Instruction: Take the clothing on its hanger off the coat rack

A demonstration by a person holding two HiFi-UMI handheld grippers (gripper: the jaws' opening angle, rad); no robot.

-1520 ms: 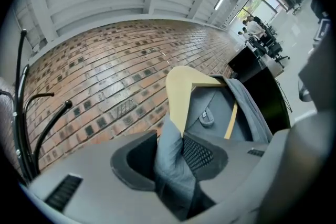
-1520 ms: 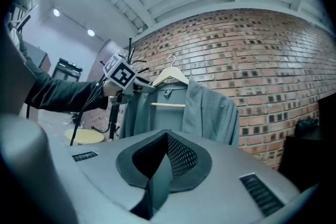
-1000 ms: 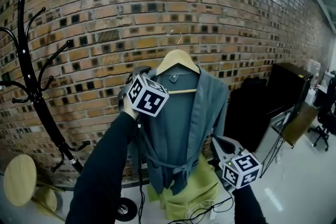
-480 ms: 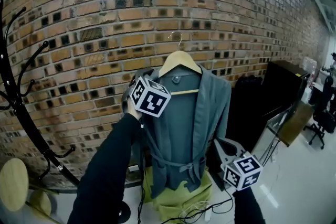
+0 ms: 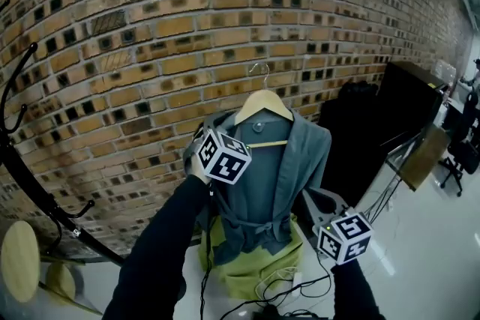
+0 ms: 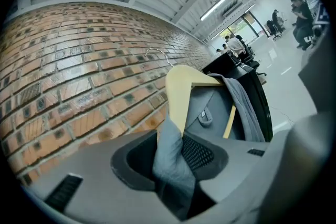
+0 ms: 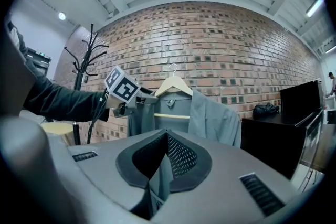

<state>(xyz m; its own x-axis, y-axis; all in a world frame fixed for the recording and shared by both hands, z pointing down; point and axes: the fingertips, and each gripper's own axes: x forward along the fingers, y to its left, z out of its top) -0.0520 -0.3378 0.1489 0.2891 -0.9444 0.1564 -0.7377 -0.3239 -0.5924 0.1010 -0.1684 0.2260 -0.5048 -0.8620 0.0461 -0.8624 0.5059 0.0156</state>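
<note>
A grey robe (image 5: 259, 176) hangs on a wooden hanger (image 5: 262, 104) in the air before the brick wall, its wire hook free. My left gripper (image 5: 205, 137) is shut on the robe's shoulder over the hanger's end. In the left gripper view, grey cloth (image 6: 172, 157) is pinched between the pads below the hanger (image 6: 180, 87). My right gripper (image 5: 315, 203) is shut on the robe's lower right edge, and a fold of the cloth (image 7: 157, 178) sits in its jaws. The black coat rack (image 5: 30, 183) stands apart at the far left.
A yellow-green cloth (image 5: 259, 270) lies under the robe, with cables (image 5: 285, 296) on the floor. A black cabinet (image 5: 390, 124) stands at the right. A round wooden stool (image 5: 19, 258) is at the lower left. People sit far off at the right.
Both grippers have come down with the robe and hanger. The coat rack has slid further to the left edge of the head view, and the robe's hem now bunches on the yellow-green cloth.
</note>
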